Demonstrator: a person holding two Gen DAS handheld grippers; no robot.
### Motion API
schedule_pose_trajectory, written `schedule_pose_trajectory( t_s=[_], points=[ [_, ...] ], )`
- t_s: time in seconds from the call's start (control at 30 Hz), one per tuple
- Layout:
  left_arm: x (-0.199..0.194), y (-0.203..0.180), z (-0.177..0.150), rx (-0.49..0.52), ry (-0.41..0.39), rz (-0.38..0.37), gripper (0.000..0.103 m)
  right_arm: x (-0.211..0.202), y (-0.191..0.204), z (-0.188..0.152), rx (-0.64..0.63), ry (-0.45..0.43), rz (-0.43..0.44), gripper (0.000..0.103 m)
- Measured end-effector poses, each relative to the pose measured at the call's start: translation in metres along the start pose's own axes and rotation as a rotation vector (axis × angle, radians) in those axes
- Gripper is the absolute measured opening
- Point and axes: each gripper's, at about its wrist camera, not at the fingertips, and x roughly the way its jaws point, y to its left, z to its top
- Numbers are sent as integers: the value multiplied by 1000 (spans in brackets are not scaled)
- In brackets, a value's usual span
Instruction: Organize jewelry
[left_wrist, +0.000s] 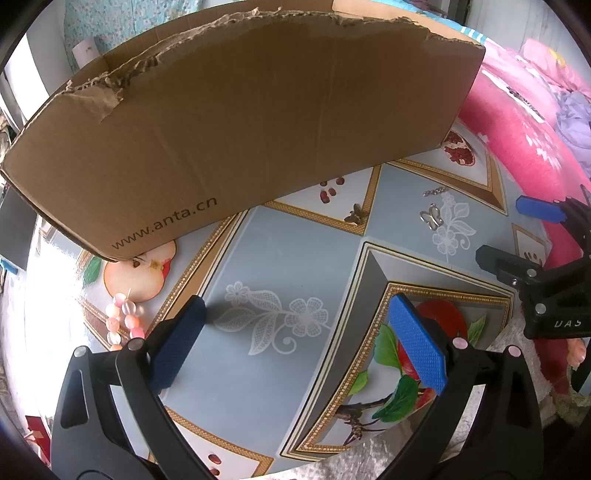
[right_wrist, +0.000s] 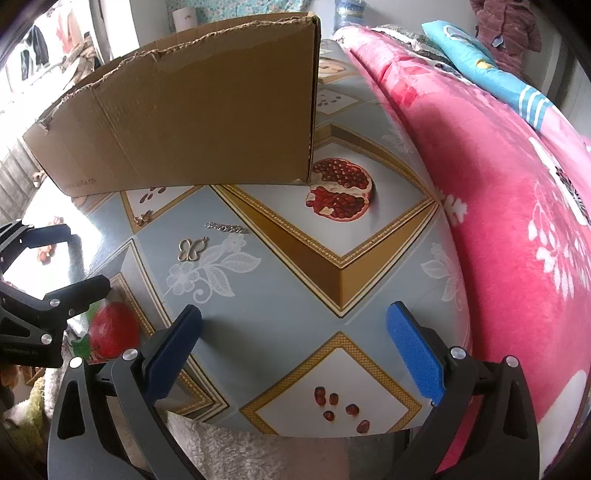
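we see a cardboard box (left_wrist: 240, 122) filling the upper half of the left wrist view, its top edge torn and "www.anta.cn" printed low on its left; its near wall hides the inside, so we cannot tell what it holds; in the right wrist view the same box sits at upper left, standing on the desk (right_wrist: 288, 295) with its patterned fruit-and-flower cover; the jewelry lies loose on the desk, outside the box; a silver butterfly pendant (right_wrist: 191, 248) sits left of centre in the right wrist view, a short silver chain (right_wrist: 226, 228) just above and to its right, apart from it, and a small bronze butterfly charm (right_wrist: 143, 218) further up and left, near the box; in the left wrist view a string of pink beads (left_wrist: 123, 319) lies at lower left, below the box's corner; our left hand-held gripper (left_wrist: 295, 343) hovers low in its frame over the bare desk, fingers spread wide with nothing between the blue pads (left_wrist: 419, 349); our right hand-held gripper (right_wrist: 293, 347) is likewise wide open and empty at the bottom of its frame, near the desk's front edge; a pink floral blanket (right_wrist: 498, 221) fills the right side.
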Motion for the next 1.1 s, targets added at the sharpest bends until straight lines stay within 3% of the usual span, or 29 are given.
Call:
schedule_pose_trajectory(
  t_s=[1.1],
  points=[
    [-1,1,-1,-43,49,19,96,3,5,2,28,2,-20,97]
  ],
)
